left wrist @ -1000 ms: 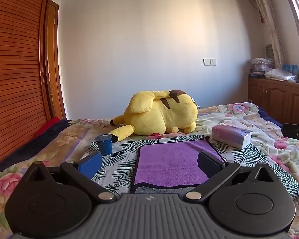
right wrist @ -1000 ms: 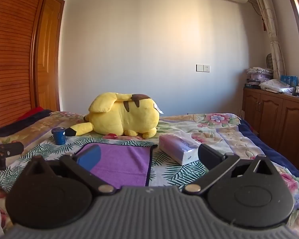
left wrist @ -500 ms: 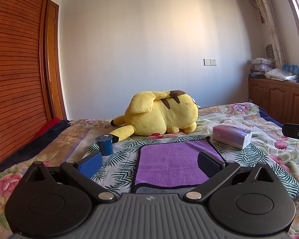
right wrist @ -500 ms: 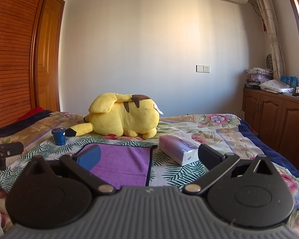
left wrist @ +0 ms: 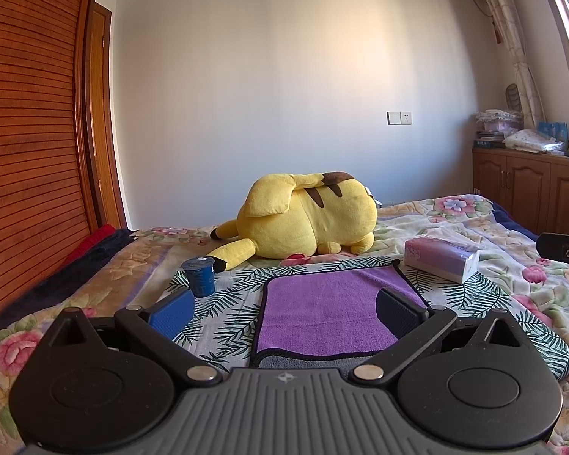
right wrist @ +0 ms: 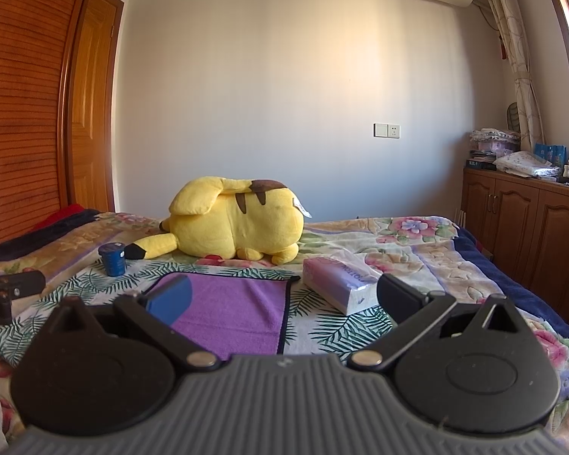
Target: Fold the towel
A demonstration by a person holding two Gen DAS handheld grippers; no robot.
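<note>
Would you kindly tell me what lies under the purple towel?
The purple towel lies flat on a palm-leaf cloth spread over the flowered bedspread. Whatever sits beneath its middle is covered.

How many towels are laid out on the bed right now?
1. A single purple towel lies flat on the leaf-print sheet, between the blue cup and the tissue pack. A grey layer shows at its near edge; more may be hidden beneath.
</note>
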